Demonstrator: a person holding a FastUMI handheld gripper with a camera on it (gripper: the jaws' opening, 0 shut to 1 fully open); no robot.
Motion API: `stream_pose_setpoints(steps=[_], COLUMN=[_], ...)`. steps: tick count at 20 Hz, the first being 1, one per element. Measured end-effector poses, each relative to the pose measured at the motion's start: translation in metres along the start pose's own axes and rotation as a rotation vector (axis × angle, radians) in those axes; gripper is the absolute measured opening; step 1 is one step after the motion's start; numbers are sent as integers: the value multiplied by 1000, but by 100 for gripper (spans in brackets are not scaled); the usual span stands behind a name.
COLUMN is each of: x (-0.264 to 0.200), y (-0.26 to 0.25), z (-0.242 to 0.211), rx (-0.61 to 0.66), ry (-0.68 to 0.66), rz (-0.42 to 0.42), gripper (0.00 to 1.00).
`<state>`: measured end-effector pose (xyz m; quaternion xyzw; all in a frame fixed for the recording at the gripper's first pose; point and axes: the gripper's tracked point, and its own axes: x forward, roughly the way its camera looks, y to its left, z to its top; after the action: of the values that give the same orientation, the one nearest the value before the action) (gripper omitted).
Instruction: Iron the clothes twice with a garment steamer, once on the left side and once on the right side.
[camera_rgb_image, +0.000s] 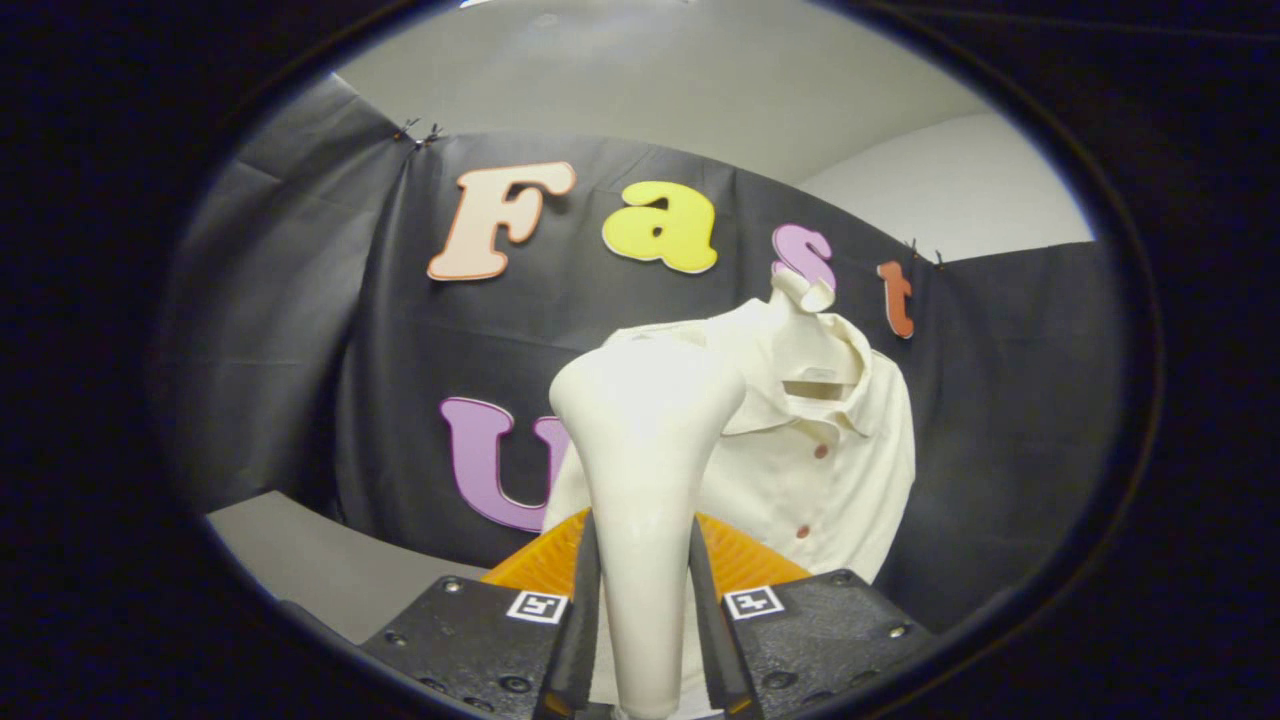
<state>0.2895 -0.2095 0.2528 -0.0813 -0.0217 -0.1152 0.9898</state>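
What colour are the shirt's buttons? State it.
Reddish-brown, on the cream shirt beyond the steamer held in the hand-held gripper; gripper view.

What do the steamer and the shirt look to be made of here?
Garment steamer, held between the gripper's shut jaws: probably hard plastic, cream, smooth with a soft sheen and no seams. Shirt on the mannequin beyond it: woven fabric, likely cotton, matte cream, showing soft folds, a collar and reddish buttons.

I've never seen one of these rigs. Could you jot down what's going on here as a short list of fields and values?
setting: booth with black cloth wall
held: steamer, upright between the fingers
gripper: shut on steamer handle
garment: cream shirt with buttons, hung on a form beyond the steamer
steamer head: raised toward one shoulder of the shirt; contact cannot be told
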Motion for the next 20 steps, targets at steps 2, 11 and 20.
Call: stream_pose_setpoints(steps=[2, 11, 20], x=[12, 20, 0], y=[-8, 0, 0], z=[-20, -98, -176], rx=[12, 91, 96], ry=[34, 81, 148], rz=[-3, 49, 73], gripper=[43, 43, 43])
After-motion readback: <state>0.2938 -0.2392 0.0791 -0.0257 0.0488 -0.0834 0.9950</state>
